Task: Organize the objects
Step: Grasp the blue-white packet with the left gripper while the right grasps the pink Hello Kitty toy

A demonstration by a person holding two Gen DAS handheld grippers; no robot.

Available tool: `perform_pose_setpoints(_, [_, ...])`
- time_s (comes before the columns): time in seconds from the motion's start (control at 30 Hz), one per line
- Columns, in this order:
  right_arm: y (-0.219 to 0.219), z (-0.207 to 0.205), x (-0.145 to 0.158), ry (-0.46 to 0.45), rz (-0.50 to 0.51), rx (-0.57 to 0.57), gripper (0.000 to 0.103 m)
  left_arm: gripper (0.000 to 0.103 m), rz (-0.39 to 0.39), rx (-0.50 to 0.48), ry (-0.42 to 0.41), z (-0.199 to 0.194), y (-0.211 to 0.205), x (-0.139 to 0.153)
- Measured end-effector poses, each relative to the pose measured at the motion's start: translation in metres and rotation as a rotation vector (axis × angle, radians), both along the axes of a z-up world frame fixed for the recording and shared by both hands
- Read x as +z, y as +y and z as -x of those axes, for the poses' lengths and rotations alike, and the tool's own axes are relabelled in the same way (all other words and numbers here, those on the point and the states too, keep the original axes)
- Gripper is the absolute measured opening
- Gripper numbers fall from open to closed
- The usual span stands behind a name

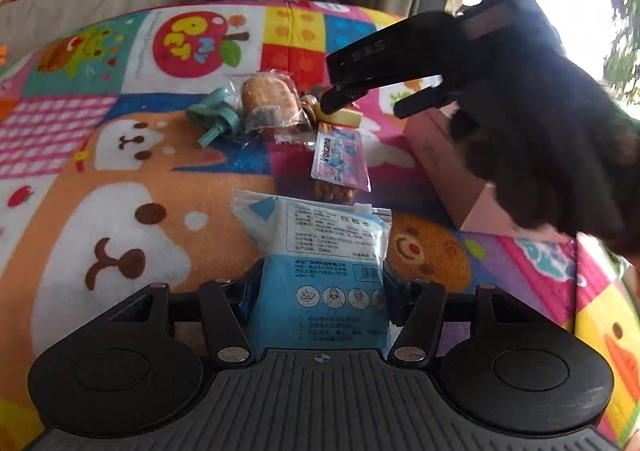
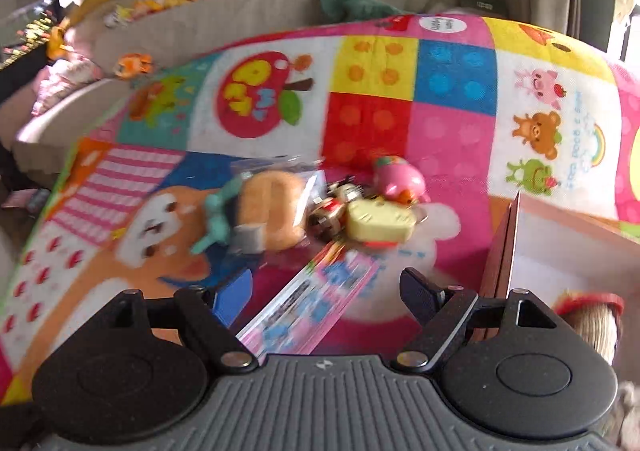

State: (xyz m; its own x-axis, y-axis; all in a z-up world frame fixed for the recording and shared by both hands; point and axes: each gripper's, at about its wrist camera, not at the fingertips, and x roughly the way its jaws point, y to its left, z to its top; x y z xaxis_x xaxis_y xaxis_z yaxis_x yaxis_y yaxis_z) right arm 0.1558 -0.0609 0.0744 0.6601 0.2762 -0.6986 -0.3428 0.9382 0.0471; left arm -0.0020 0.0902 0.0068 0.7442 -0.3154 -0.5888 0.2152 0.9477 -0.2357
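Mask packet point(image 1: 320, 275) sits clamped in the left gripper point(image 1: 320, 291) above the mat point(image 1: 120, 211), while snacks point(image 1: 268, 99) and toys point(image 2: 376, 219) lie unsorted, right gripper point(image 2: 320, 291) spread wide and empty beside the box point(image 2: 560, 251) — early going, I judge.

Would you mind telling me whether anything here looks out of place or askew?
Nothing looks spilled or damaged. The loose items are simply jumbled on the mat: biscuit pack, teal clip and Volcano sachet lie at odd angles. The left gripper grips a blue pack.
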Motion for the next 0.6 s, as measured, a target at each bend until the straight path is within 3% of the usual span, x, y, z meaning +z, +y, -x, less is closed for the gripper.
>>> perform_pose_setpoints(0.13, [0.007, -0.055, -0.012, 0.067, 0.081, -0.091, 0.069, 0.061, 0.1, 0.014, -0.001, 0.0, 0.012, -0.002])
perform_pose_setpoints(0.27, [0.005, -0.097, -0.025, 0.234, 0.046, -0.156, 0.057, 0.061, 0.162, 0.022, 0.0, 0.001, 0.02, -0.005])
perform_pose_setpoints(0.33, [0.007, -0.101, -0.026, 0.23, 0.056, -0.178, 0.055, 0.061, 0.182, 0.023, 0.002, 0.001, 0.022, -0.006])
perform_pose_setpoints(0.47, [0.006, -0.074, -0.005, 0.135, 0.055, -0.131, 0.054, 0.061, 0.214, 0.028, 0.005, 0.002, 0.026, -0.006])
perform_pose_setpoints(0.6, [-0.012, 0.0, 0.038, 0.042, 0.007, 0.017, 0.052, 0.061, 0.216, 0.031, 0.005, 0.001, 0.026, -0.007])
